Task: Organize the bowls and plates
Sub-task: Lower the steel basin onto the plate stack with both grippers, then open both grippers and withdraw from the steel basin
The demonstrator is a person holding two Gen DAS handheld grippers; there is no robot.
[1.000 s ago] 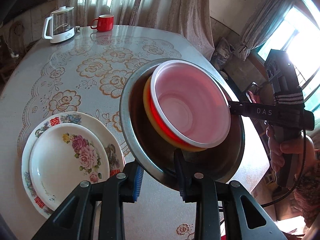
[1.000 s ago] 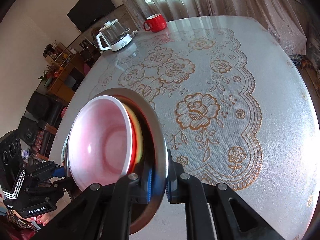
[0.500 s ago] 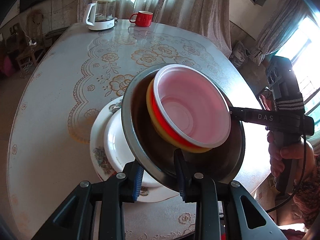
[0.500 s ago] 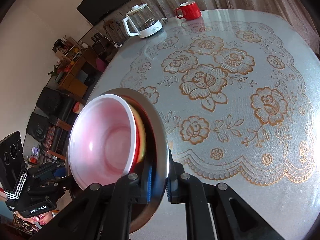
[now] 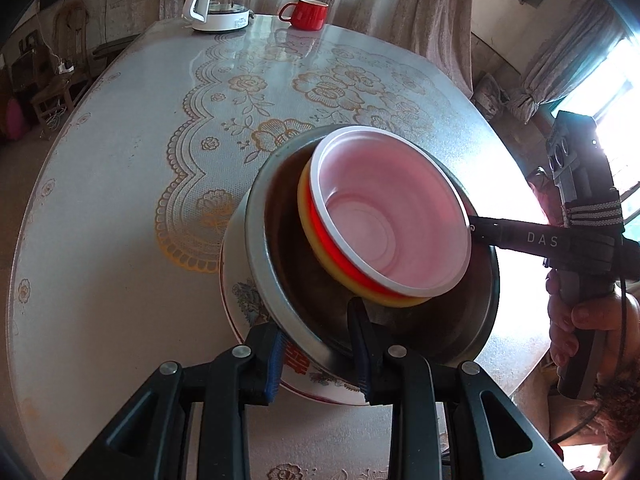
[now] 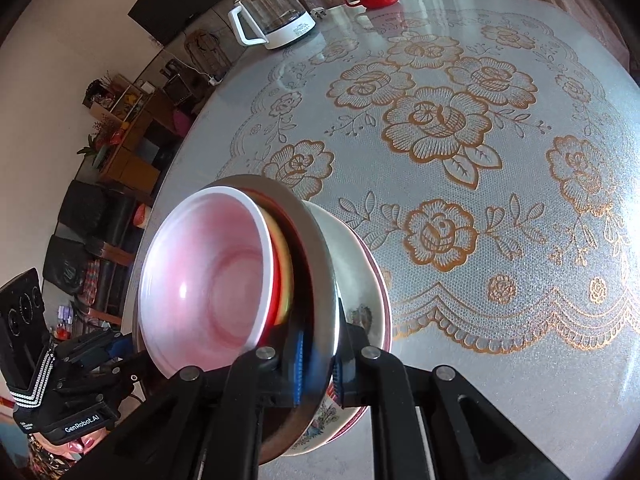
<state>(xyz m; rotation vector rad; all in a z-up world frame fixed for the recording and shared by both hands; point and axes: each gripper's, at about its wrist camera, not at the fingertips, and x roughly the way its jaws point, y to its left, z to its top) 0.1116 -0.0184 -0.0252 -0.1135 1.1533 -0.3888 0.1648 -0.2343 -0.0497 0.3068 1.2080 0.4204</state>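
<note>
A steel bowl [image 5: 276, 276] holds a nested yellow, red and pink-white bowl [image 5: 384, 216]. My left gripper [image 5: 316, 332] is shut on its near rim. My right gripper [image 5: 476, 226] is shut on the opposite rim, a hand holding its handle. In the right wrist view the steel rim [image 6: 320, 248] sits between the right gripper's [image 6: 320, 360] blue pads, with the pink-white bowl [image 6: 208, 288] inside and the left gripper [image 6: 120, 344] beyond. The bowl stack is tilted directly over two stacked floral plates [image 5: 236, 280] [image 6: 360, 264]; I cannot tell whether it touches them.
A glass kettle [image 5: 220, 0] and a red mug [image 5: 306, 14] stand at the far end of the round table with its lace-pattern cover [image 6: 440, 128]. The table's edge runs close on the near side. Furniture stands beyond the left edge.
Both grippers have carried the bowl stack sideways and down, over the floral plates. The plates, earlier fully visible to the left, are now mostly hidden beneath the steel bowl.
</note>
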